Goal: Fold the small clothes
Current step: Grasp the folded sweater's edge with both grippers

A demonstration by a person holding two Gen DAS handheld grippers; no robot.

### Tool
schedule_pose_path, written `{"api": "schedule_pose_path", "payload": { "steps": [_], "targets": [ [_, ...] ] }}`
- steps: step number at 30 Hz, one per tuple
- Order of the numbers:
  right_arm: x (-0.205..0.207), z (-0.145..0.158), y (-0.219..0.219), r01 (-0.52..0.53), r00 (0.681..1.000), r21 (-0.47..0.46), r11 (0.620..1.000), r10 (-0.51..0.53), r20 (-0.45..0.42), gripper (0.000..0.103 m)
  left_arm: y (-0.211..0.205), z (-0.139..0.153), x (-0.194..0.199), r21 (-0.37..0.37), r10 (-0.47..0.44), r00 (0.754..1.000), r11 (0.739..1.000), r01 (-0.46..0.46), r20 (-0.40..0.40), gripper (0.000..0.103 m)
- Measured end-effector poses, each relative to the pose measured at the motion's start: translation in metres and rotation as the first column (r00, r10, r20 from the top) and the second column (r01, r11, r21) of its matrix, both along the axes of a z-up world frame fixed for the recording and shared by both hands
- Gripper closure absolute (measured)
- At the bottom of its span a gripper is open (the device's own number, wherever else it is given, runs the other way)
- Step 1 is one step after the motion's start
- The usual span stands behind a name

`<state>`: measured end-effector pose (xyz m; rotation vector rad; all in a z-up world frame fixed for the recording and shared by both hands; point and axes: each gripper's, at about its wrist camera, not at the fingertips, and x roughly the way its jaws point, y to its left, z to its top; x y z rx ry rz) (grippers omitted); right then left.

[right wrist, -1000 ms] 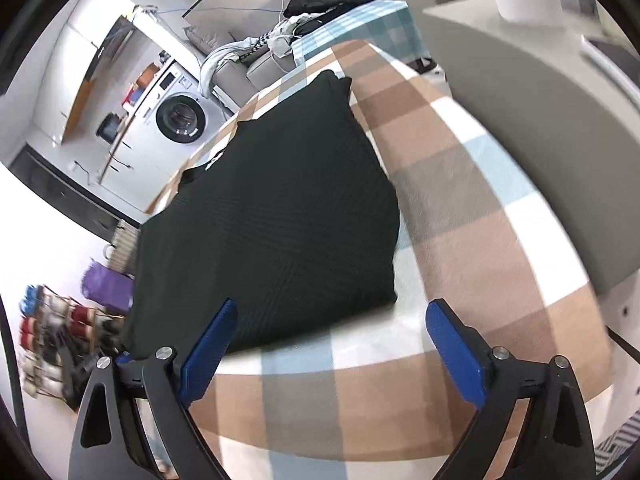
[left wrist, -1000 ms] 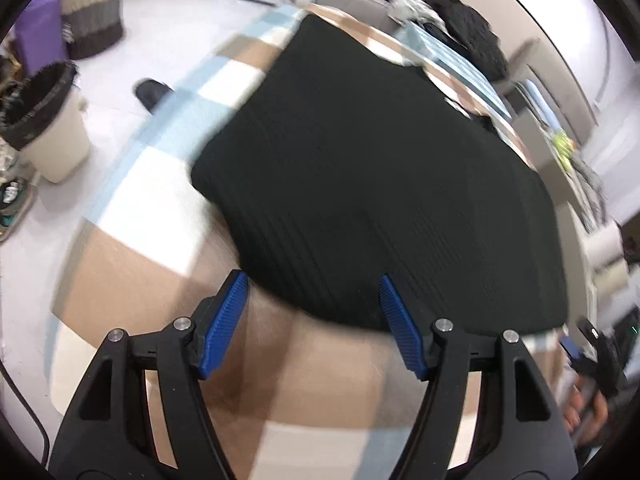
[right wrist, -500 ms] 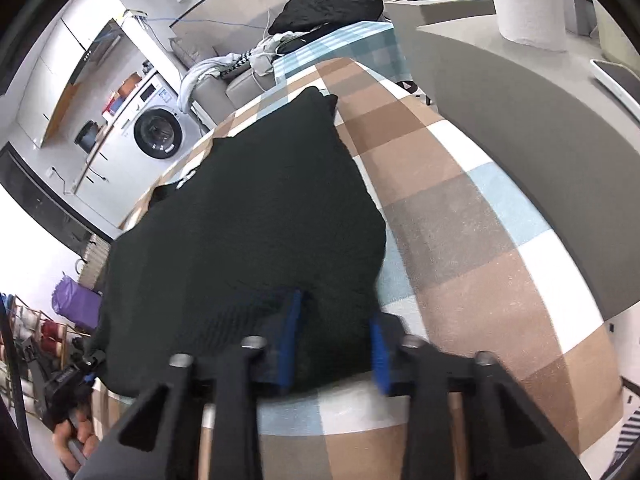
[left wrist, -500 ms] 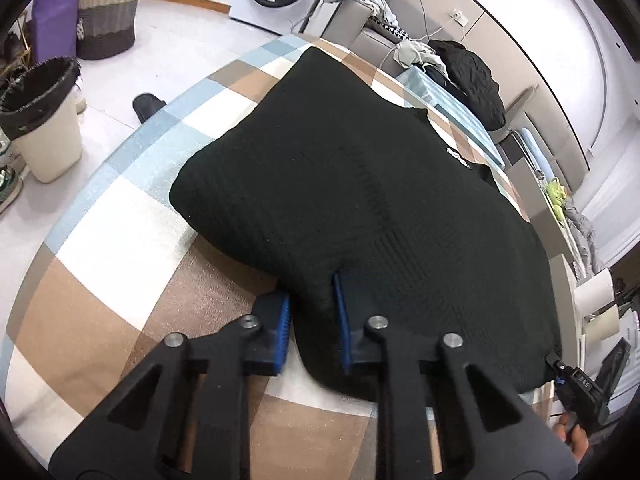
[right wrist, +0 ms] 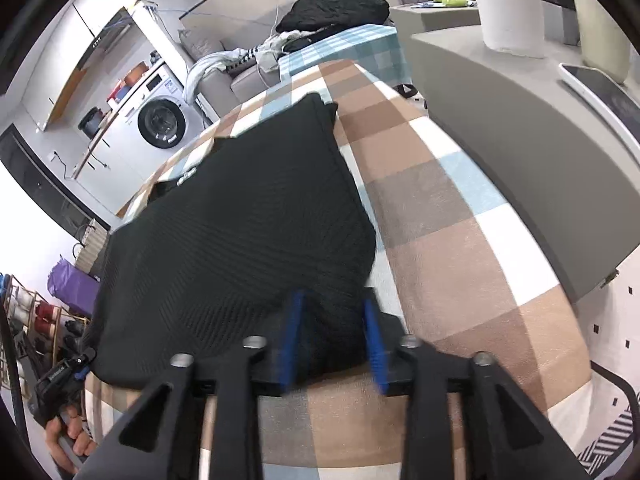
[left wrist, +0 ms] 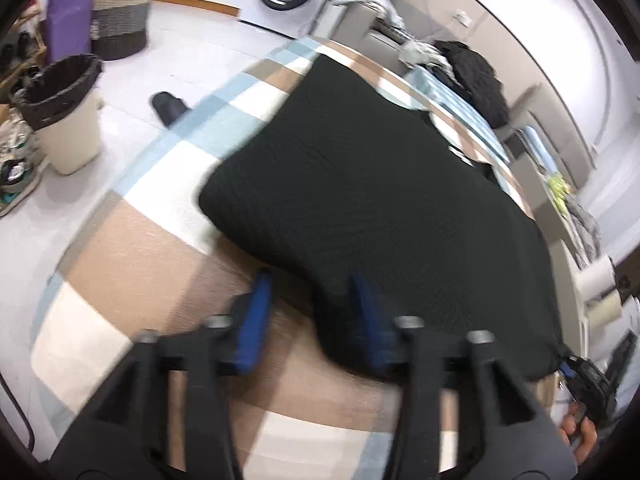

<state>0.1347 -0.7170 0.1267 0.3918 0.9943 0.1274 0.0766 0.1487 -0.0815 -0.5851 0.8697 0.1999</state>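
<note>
Half a second ago pinched on the hem, both jaws are now opening. On the brown, blue and white checked tablecloth (left wrist: pixel 132 240) the black knitted garment (left wrist: pixel 380 200) is spread flat; its near edge is straddled, unpressed, by the left gripper (left wrist: pixel 310 316) and the right gripper (right wrist: pixel 332 340).

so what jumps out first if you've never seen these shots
The big black garment spread across the checked cloth fills the middle of both views. At its near edge, the left gripper and right gripper each straddle a fold of the fabric with blue pads, jaws opening. Behind, a washing machine stands against the far wall.
</note>
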Motion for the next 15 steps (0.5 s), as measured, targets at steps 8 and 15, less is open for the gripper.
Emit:
{"api": "schedule_pose_path", "payload": {
  "steps": [8, 15],
  "targets": [
    [0.017, 0.025, 0.017, -0.035, 0.996, -0.022, 0.999, 0.036, 0.082, 0.051, 0.007, -0.006, 0.025, 0.004, 0.016, 0.999, 1.000, -0.016, 0.029, 0.049],
    [0.028, 0.036, 0.053, -0.113, 0.985, -0.073, 0.991, 0.121, 0.121, 0.043, -0.004, -0.003, 0.034, 0.036, 0.011, 0.997, 0.999, -0.014, 0.082, 0.084]
  ]
}}
